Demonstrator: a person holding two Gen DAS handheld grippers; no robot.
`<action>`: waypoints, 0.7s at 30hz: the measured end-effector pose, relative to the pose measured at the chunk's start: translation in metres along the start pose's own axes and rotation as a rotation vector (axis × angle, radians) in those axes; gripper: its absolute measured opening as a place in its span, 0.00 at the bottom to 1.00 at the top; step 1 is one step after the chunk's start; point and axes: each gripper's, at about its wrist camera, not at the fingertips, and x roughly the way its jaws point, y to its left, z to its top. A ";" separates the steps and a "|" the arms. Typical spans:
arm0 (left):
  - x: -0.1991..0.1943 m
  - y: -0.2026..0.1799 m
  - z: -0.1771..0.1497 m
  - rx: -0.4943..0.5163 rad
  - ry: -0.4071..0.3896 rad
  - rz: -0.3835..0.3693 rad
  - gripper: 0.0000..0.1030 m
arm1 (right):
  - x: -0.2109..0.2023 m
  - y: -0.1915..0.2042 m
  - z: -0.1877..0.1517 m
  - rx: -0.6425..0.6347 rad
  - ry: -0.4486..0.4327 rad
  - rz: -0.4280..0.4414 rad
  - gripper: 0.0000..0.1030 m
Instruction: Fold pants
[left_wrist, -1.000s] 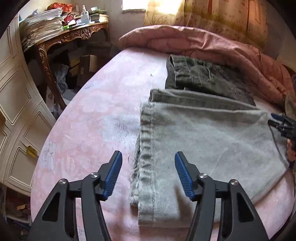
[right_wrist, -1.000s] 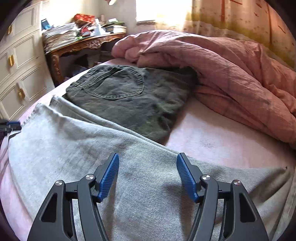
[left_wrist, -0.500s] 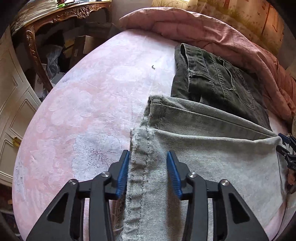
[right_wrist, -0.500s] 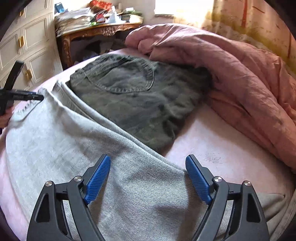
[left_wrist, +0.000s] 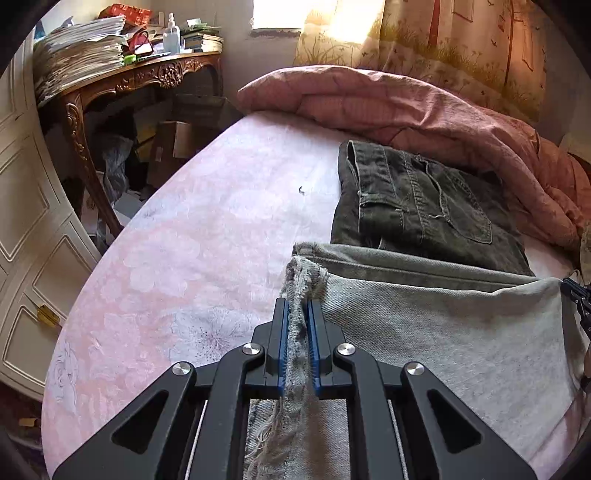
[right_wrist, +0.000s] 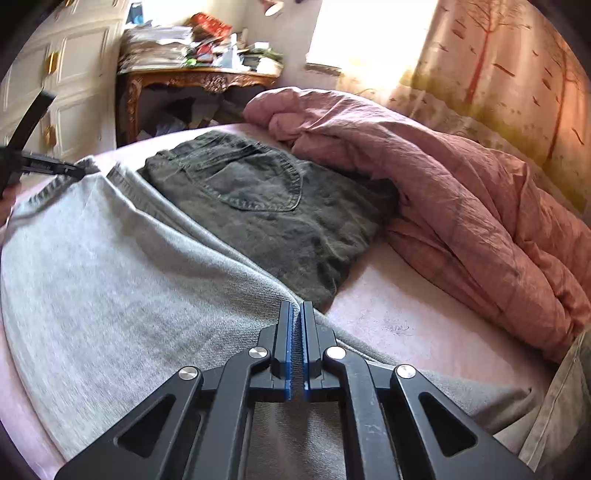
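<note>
The left gripper is clamped on the frayed hem of the light grey pants; its jaws have just been closing, and the bunched hem is pinched between the blue pads, with loose threads trailing below. The right gripper is likewise clenched — its jaws have just been closing too — and a thin ridge of the grey fabric is nipped between its pads at the far edge of the pants.

The pants are spread flat across the pink floral bedsheet, the hem end at the left gripper. Just beyond them, touching their far edge, a folded pair of dark green jeans is laid with a back pocket facing up. A crumpled pink duvet is heaped behind the jeans. A carved wooden table stacked with papers is seen past the bed.
</note>
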 end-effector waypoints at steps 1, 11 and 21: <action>-0.003 0.000 0.002 -0.003 -0.014 0.000 0.09 | -0.003 -0.001 0.001 0.008 -0.012 -0.008 0.02; 0.032 -0.004 0.013 -0.047 0.001 0.014 0.09 | -0.001 -0.014 0.006 0.102 -0.029 -0.063 0.02; 0.044 -0.014 0.020 -0.049 0.036 0.058 0.10 | 0.014 -0.008 0.003 0.102 -0.002 -0.125 0.02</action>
